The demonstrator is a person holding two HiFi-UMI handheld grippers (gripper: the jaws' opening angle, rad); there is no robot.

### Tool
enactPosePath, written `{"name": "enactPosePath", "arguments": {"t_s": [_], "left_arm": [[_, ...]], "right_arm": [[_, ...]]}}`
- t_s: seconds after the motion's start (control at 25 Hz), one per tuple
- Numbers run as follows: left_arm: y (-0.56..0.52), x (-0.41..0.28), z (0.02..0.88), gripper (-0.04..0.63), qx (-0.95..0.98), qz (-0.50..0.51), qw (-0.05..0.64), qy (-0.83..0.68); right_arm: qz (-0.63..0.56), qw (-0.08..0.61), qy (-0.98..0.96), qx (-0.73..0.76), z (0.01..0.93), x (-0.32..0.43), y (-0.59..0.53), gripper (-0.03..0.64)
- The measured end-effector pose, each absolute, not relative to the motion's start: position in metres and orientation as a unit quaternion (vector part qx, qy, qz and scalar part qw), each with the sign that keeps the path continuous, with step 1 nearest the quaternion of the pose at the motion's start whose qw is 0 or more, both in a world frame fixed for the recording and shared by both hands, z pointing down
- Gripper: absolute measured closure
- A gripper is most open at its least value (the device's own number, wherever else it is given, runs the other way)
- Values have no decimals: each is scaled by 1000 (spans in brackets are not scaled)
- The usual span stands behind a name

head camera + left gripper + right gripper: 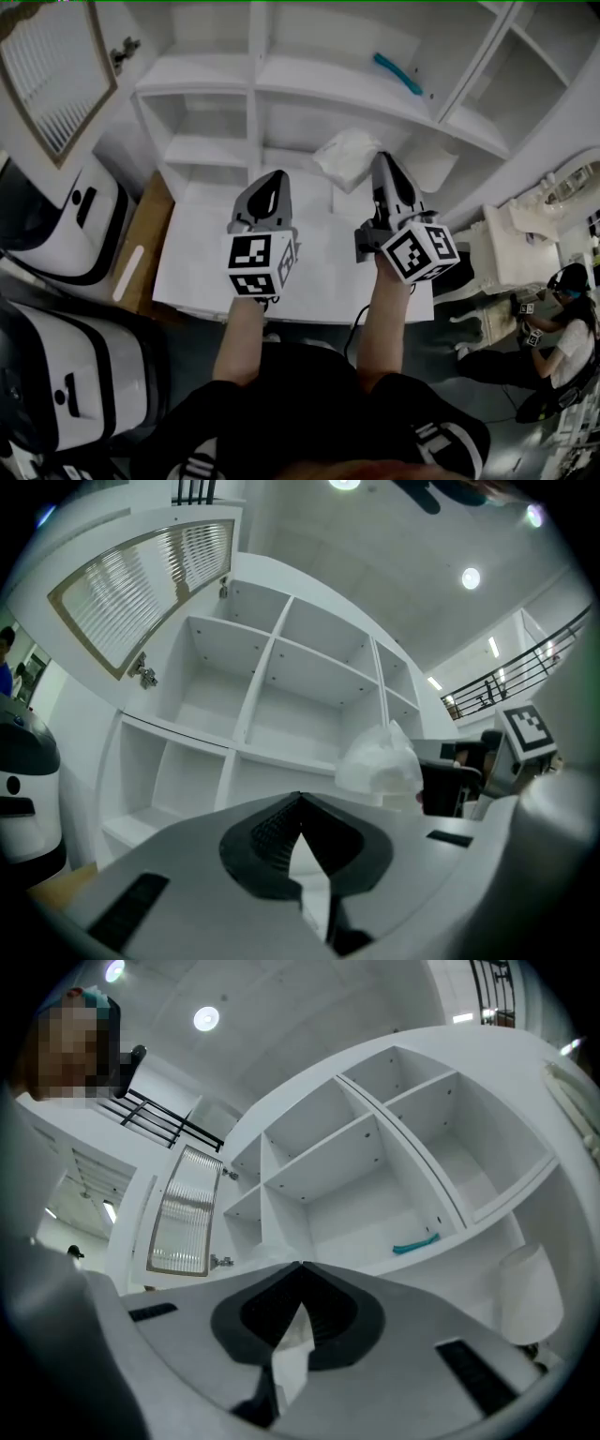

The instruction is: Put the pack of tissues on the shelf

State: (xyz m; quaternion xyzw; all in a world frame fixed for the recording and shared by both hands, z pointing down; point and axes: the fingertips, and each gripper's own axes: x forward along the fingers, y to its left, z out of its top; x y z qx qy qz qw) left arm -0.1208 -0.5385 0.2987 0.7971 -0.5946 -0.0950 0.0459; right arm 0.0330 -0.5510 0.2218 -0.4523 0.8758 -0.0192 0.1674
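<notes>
Head view first: both claws are up in front of the white shelf unit (281,89), over the white table (206,272). The pack of tissues (347,155), a crinkly white plastic bundle, is right at the tip of my right claw (382,161), on its left side, down by the lowest shelf opening. The left gripper view catches the same pack just beside the right claw's dark front end, with a pointed bit of wrapper sticking up. Honestly I can't tell from either view if it's resting on the ledge or hanging off the claw.

In the right gripper view my right claw's tips are pressed together. A white sliver shows in the gap behind them. It might be wrapper or it might just be table.

My left claw (272,180) is also squeezed closed on itself, off to the left of the pack and not touching it.

For markings, the marker cube (255,262) on each claw has bold black-and-white squares. Any print on the pack is too blurry to read.

A teal thing (398,73) lies on a higher shelf. A framed slatted door (56,80) hangs at the upper left. White machines with black trim (66,220) stand left of the table, and another person (567,323) is at the far right.
</notes>
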Motion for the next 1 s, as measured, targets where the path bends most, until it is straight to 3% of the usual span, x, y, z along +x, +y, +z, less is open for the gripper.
{"name": "enactPosePath", "arguments": {"t_s": [1.0], "left_arm": [[-576, -153, 266, 584, 807, -153, 28, -570]], "right_arm": [[93, 87, 844, -522, 135, 11, -680, 597]]}}
